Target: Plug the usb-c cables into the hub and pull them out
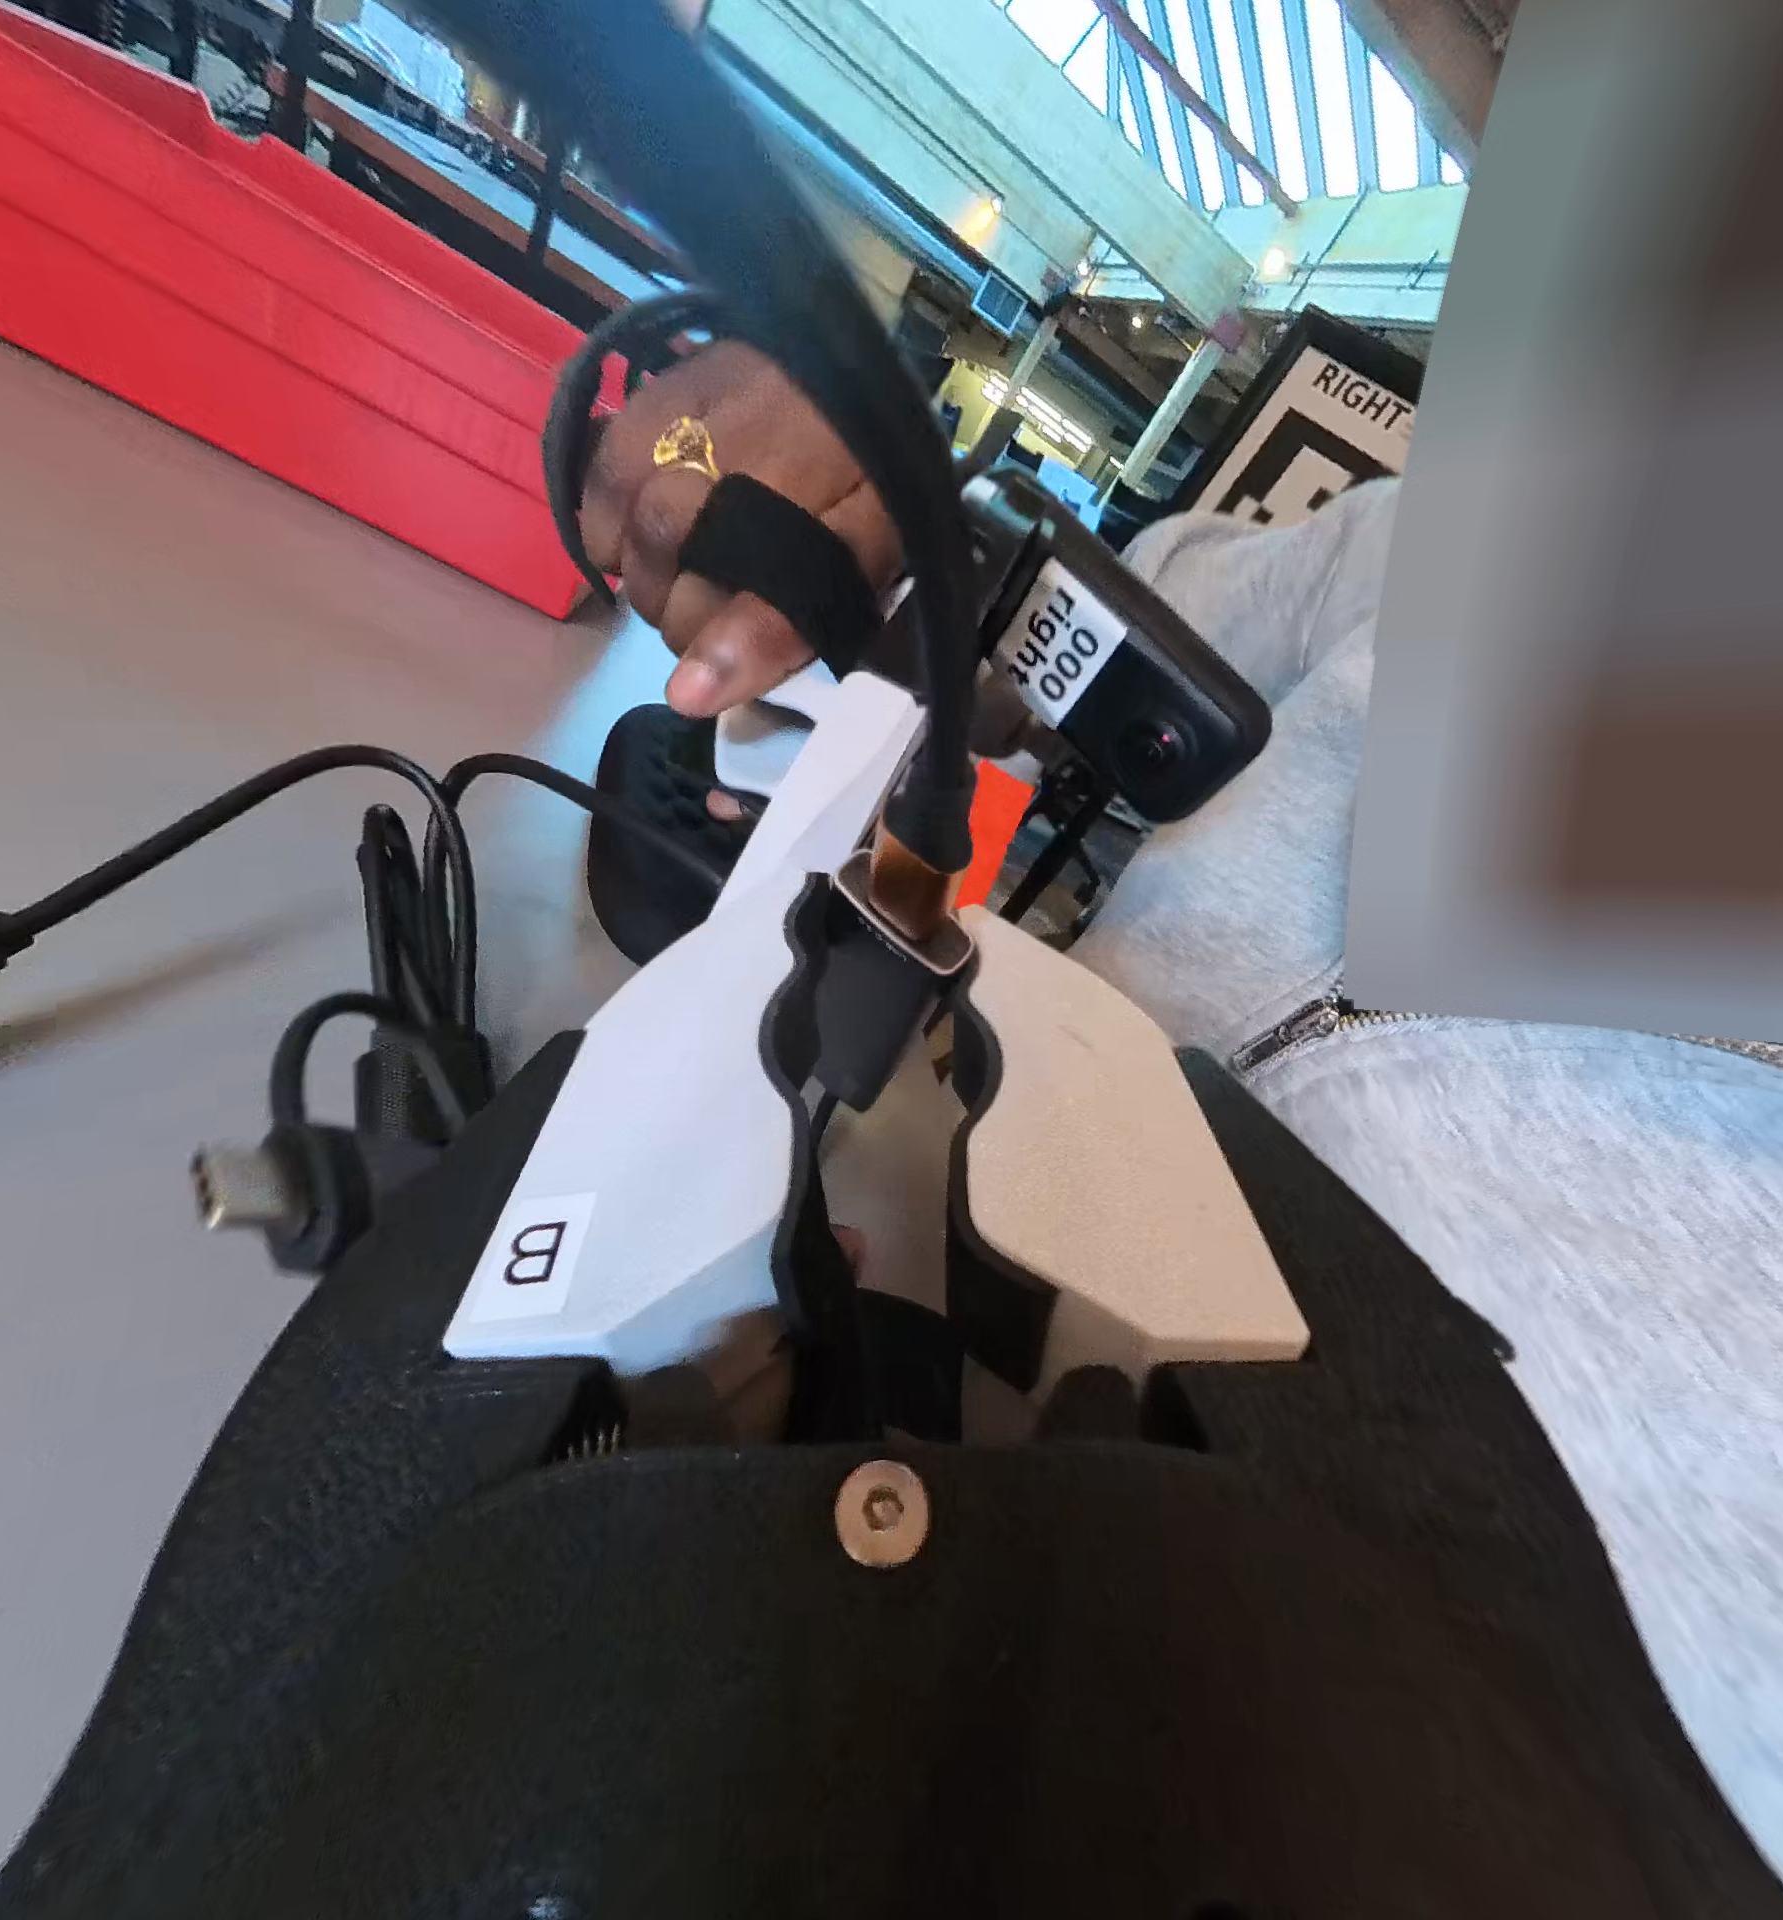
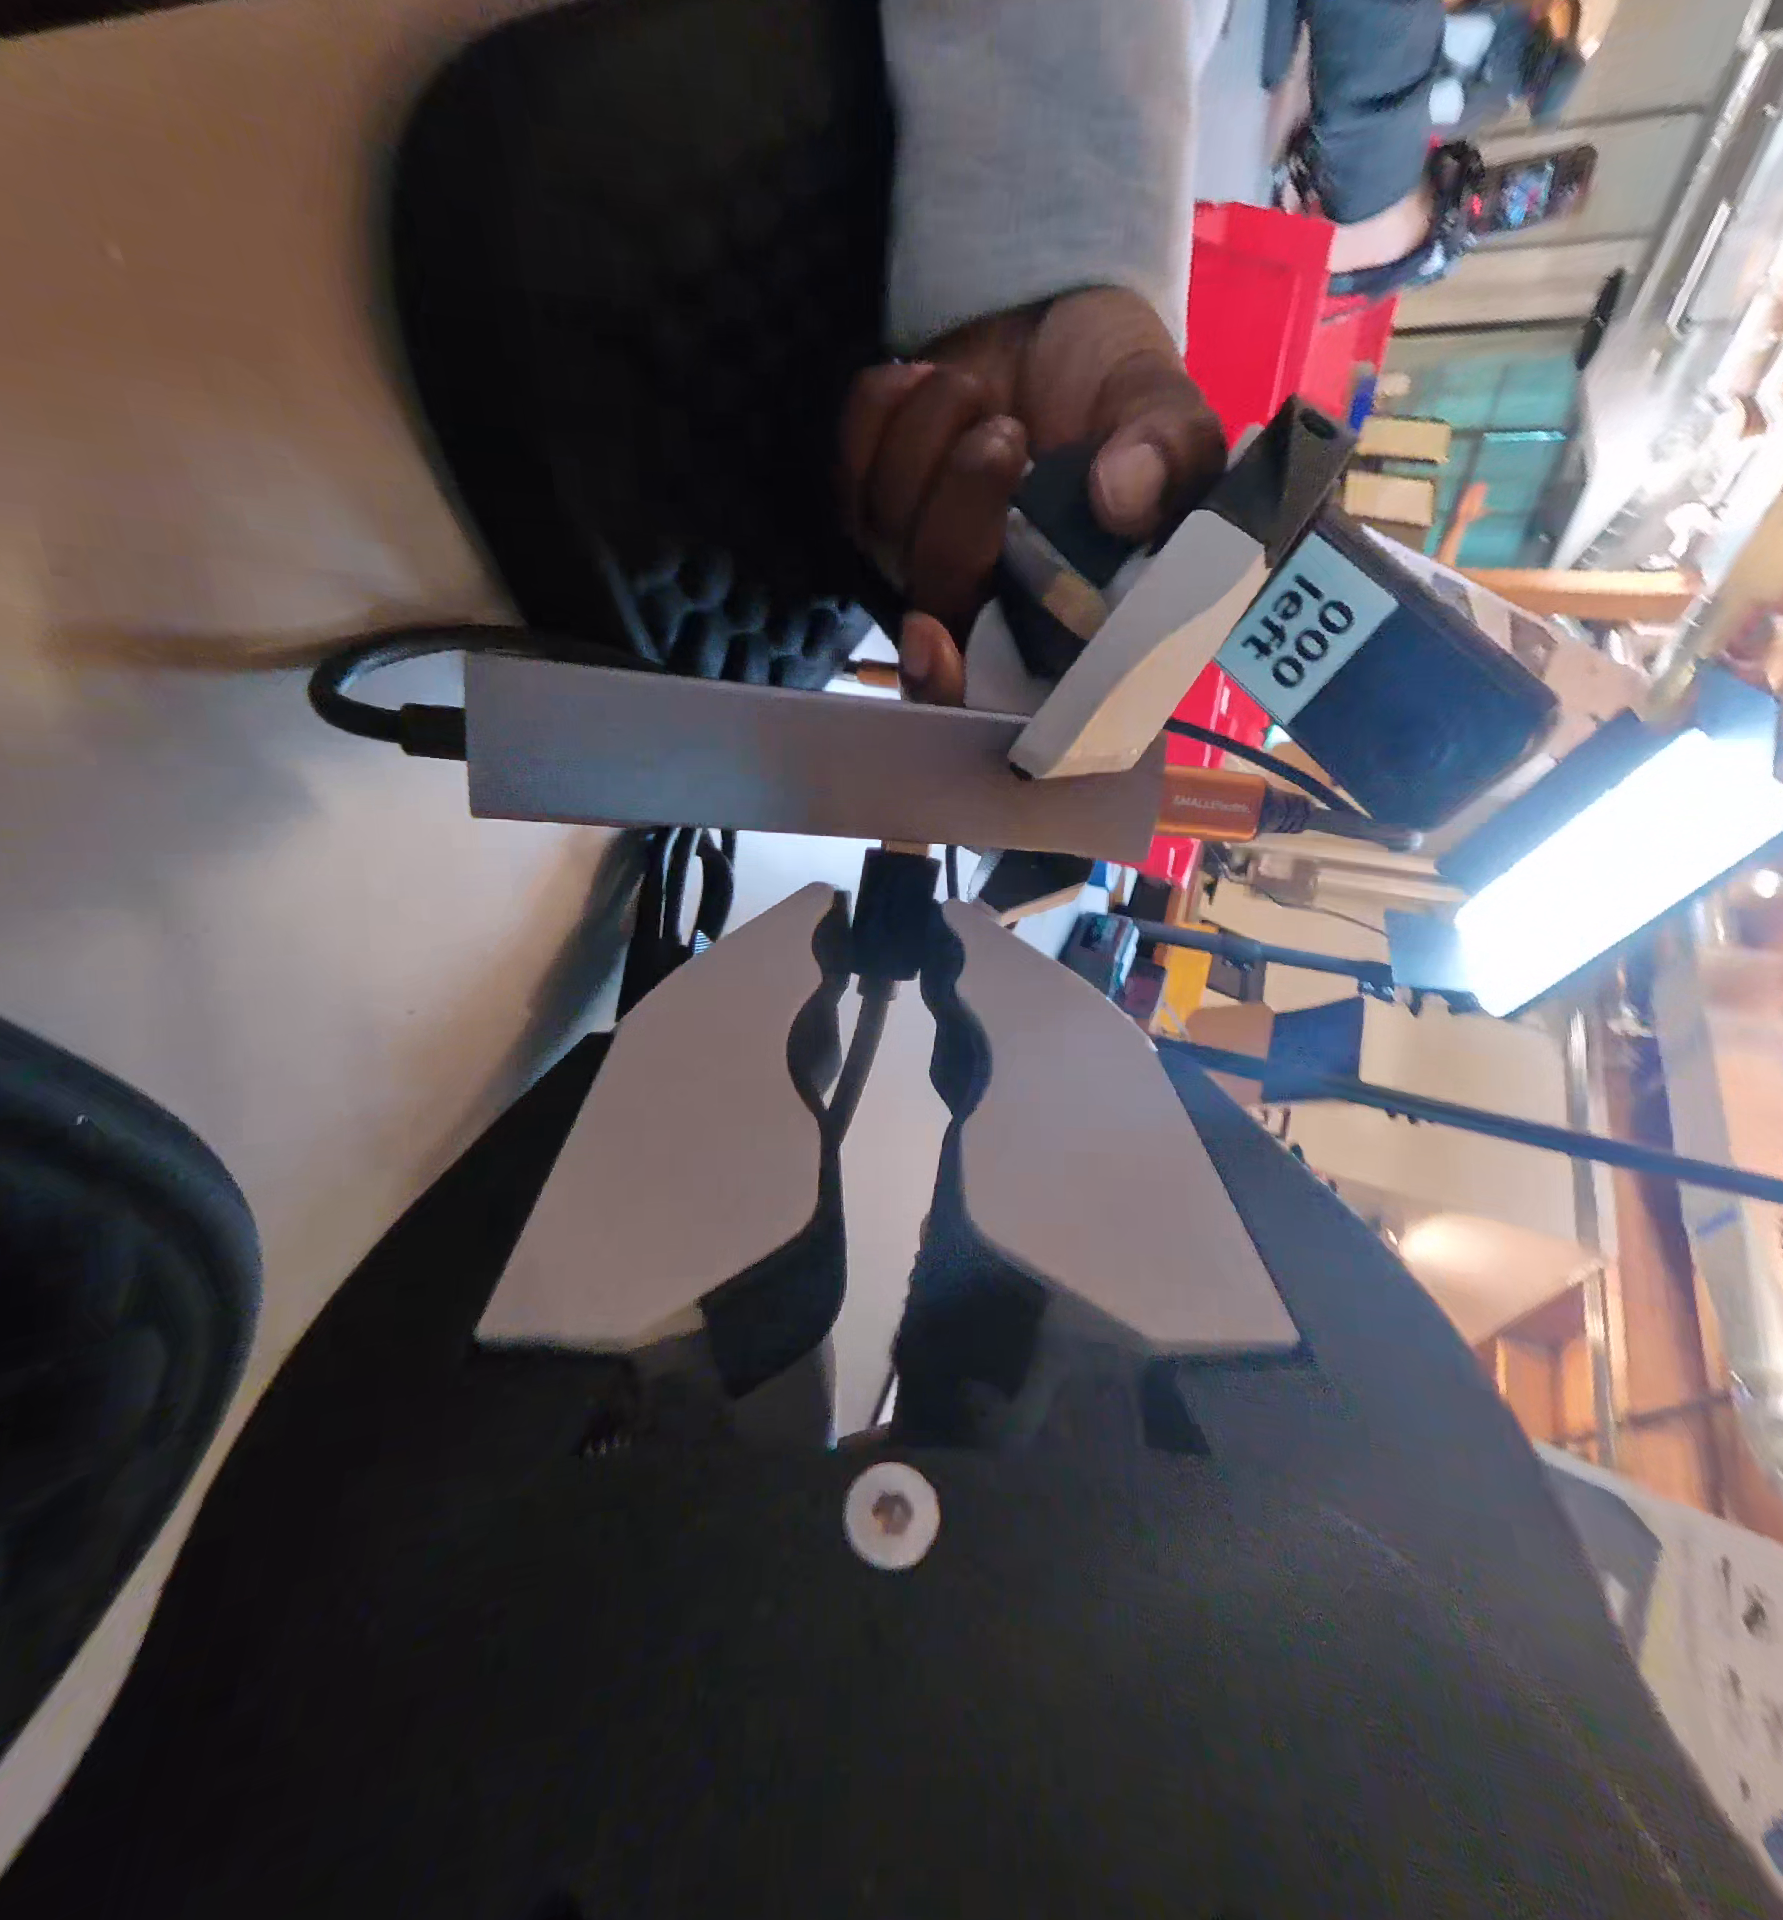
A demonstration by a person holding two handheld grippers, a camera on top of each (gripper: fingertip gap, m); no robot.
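Note:
My left gripper [image 1: 882, 935] is shut on the grey hub [image 1: 861, 1023], which I see end-on and lifted off the table. An orange-collared USB-C plug [image 1: 913, 883] with a black cable sits in the hub's far end. In the right wrist view the hub [image 2: 762, 758] lies crosswise, with a left gripper finger [image 2: 1126, 665] clamped near its right end beside the orange plug [image 2: 1209, 805]. My right gripper [image 2: 892, 914] is shut on a black USB-C plug [image 2: 892, 894] whose tip meets the hub's long side. How deep it sits is hidden.
A loose USB-C plug [image 1: 243, 1184] and a bundle of black cables [image 1: 419, 935] lie on the pale table [image 1: 139, 727]. Red bins [image 1: 243, 291] stand at the back left. The hub's own cable [image 2: 378, 707] loops off its left end. A bright light panel [image 2: 1614, 862] is at the right. Both grippers' tips are close together, under 4 cm apart.

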